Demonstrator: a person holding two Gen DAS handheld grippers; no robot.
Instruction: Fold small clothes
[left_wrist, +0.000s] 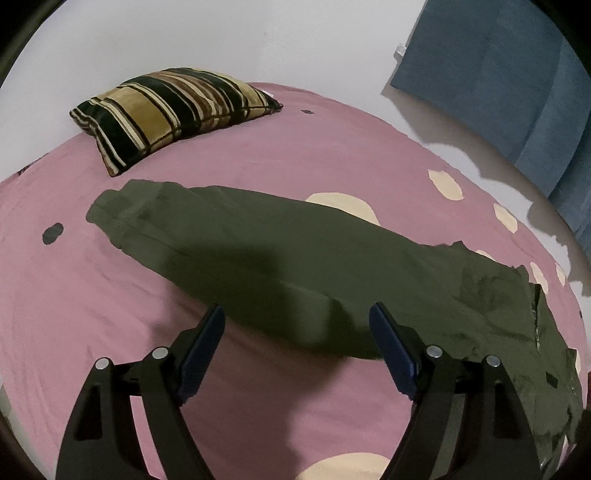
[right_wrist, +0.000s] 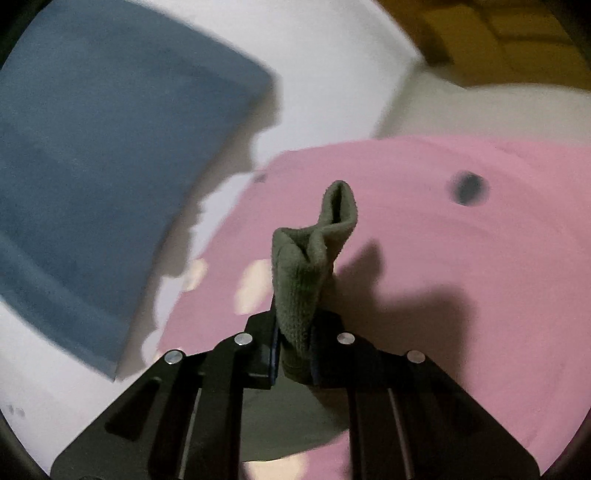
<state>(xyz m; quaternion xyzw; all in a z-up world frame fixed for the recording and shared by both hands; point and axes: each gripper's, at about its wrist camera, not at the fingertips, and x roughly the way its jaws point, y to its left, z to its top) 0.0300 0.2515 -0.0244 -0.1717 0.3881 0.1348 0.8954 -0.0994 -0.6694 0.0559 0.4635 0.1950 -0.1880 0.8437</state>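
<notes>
Currently right gripper (right_wrist: 295, 332) is clamped on a bunched edge of the olive garment (left_wrist: 280, 254), lifted off the pink sheet (left_wrist: 92, 295). Left gripper (left_wrist: 297, 328) hangs over it, jaws apart, nothing between. Striped pillow (left_wrist: 166, 110) sits well behind.

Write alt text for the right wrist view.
The right hand-held gripper is shut on a bunched fold of olive-green garment, which sticks up between its fingers above a pink bedsheet. A blue cloth hangs against the white wall at left; the background is motion-blurred.
</notes>
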